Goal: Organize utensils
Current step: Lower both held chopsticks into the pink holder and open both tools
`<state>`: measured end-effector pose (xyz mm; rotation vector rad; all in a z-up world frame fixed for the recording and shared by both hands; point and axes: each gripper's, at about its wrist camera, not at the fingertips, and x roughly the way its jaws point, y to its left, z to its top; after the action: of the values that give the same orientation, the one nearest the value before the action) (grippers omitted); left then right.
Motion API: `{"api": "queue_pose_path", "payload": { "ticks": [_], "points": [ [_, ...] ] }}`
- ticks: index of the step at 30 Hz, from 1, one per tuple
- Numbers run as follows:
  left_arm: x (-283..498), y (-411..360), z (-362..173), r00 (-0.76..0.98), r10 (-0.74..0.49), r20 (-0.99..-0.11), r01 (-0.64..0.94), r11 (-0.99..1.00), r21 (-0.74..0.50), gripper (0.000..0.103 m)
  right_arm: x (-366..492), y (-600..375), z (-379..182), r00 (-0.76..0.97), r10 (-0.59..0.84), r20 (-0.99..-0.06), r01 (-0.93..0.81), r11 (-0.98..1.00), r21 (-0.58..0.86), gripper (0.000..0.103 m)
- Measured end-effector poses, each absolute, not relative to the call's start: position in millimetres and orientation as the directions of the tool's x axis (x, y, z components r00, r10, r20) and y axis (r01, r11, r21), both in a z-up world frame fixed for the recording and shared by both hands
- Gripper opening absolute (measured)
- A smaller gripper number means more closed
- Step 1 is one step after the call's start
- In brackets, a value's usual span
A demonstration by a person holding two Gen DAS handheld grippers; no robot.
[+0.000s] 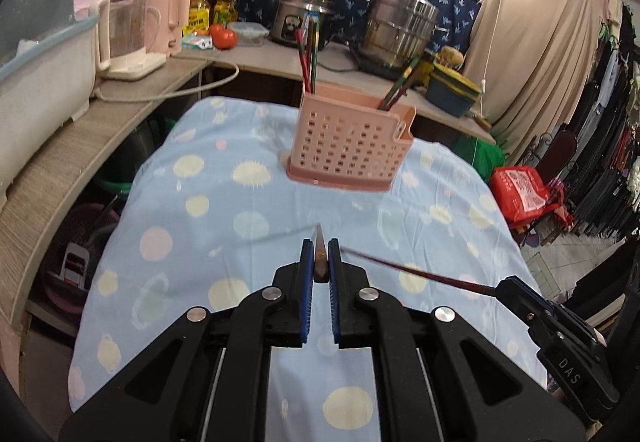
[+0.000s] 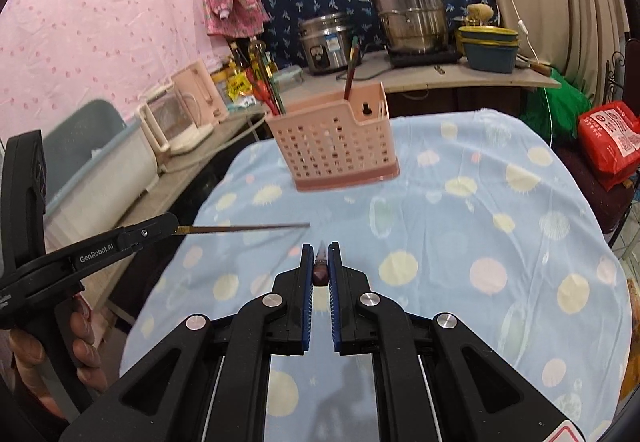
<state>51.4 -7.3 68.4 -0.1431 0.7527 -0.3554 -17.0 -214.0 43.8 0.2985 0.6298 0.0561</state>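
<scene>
Your tabletop (image 1: 248, 210) carries the pink utensil basket (image 1: 348, 146) at its far end, chopsticks already standing inside. Your left gripper (image 1: 319, 262) is clenched on one chopstick (image 1: 320, 254); your right gripper (image 2: 320, 262) pinches another chopstick (image 2: 321, 266), both well short of it.

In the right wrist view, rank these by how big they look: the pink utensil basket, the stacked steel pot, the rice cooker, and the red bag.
1. pink utensil basket, but it stands nearest, so this may only be nearness.
2. stacked steel pot.
3. red bag and rice cooker look alike; the bag is cut by the frame edge, so unranked.
</scene>
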Motion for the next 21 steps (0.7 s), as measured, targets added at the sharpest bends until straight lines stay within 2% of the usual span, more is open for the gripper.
{"api": "queue_pose_path", "payload": {
  "ticks": [21],
  "points": [
    [102,-26,139,0.749,-0.395,-0.532,0.315,0.918,-0.240,0.007,48,-251,97,0.869,0.180,-0.462,0.024,0.916,0.401,0.007]
  ]
}}
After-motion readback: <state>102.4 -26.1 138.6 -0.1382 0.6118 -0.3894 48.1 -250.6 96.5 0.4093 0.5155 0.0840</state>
